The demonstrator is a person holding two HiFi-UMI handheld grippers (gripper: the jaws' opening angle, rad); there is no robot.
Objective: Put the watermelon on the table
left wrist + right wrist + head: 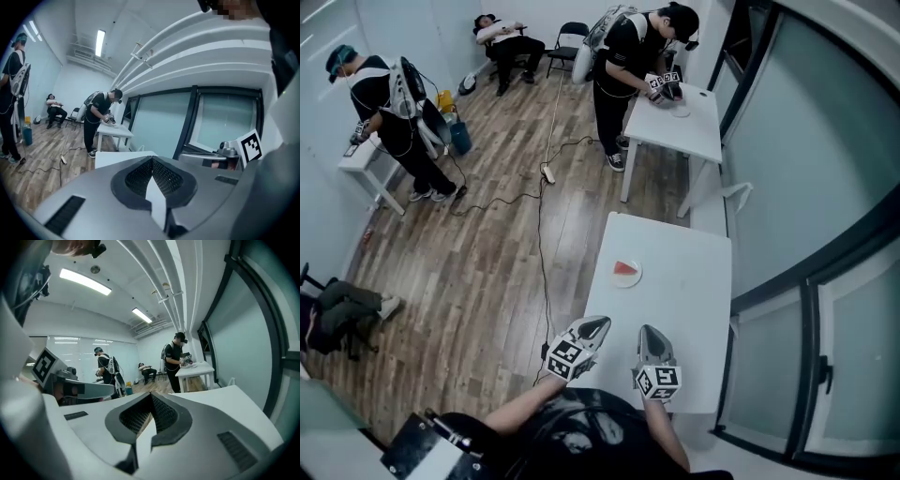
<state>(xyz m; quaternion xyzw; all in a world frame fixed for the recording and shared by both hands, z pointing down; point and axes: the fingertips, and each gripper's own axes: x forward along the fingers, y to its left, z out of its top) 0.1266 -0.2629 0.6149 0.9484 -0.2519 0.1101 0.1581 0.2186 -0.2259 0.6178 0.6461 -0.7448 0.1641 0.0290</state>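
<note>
A red watermelon slice (625,268) lies on a small white plate (627,278) on the white table (694,309), left of its middle. Both grippers hover over the table's near end, well short of the plate. My left gripper (598,327) is shut with nothing in it; its jaws meet in the left gripper view (152,161). My right gripper (649,332) is shut and empty too, jaws closed together in the right gripper view (151,397). Neither gripper view shows the slice.
A second white table (684,117) stands farther back with a person working at it. Another person stands at a table at the left (366,159), and one sits on a chair at the back. A cable (546,244) runs across the wooden floor. Windows line the right side.
</note>
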